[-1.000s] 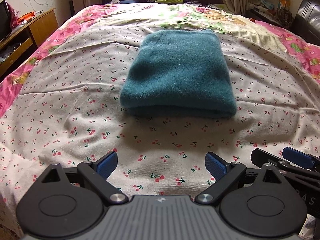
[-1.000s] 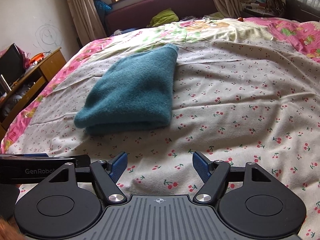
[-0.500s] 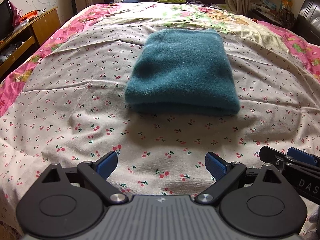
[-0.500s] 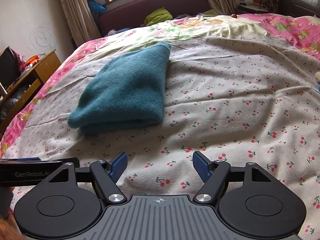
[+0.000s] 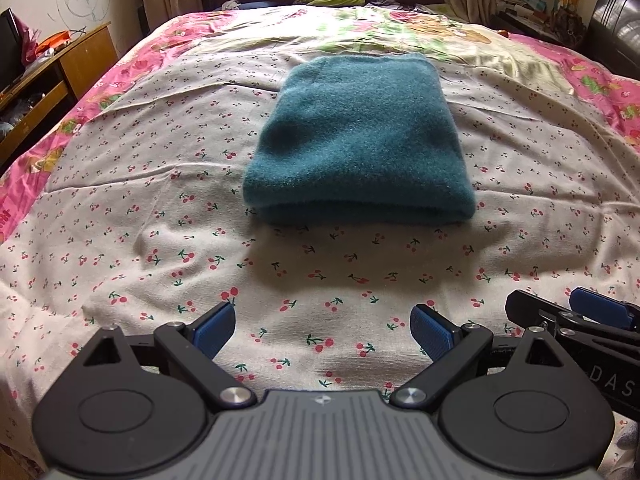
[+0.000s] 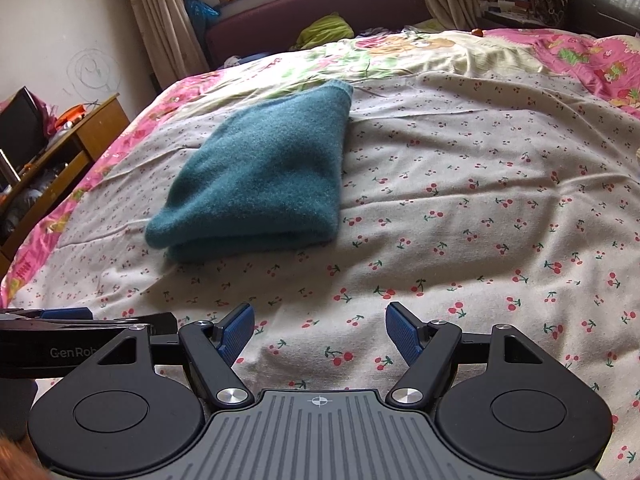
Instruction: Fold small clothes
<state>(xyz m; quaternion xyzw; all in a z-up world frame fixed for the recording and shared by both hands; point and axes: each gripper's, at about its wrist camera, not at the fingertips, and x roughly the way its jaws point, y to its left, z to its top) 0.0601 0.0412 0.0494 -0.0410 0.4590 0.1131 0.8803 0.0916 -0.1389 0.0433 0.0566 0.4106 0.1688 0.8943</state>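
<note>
A teal knit garment (image 5: 360,140) lies folded into a thick rectangle on the cherry-print bed sheet (image 5: 160,208); it also shows in the right wrist view (image 6: 264,176), left of centre. My left gripper (image 5: 323,326) is open and empty, held well back from the garment's near fold. My right gripper (image 6: 320,332) is open and empty, also short of the garment and to its right. The right gripper's side shows at the lower right of the left wrist view (image 5: 576,316). The left gripper's side shows at the lower left of the right wrist view (image 6: 80,320).
A wooden desk (image 5: 60,72) with clutter stands left of the bed. A dark headboard (image 6: 320,4) with green cloth (image 6: 326,30) lies at the far end. A cluttered nightstand (image 5: 532,4) and dark furniture (image 5: 616,24) stand at the far right.
Both grippers have drawn back slightly from the folded garment, so it looks a little farther off. The garment itself has not moved. Both grippers stay open.
</note>
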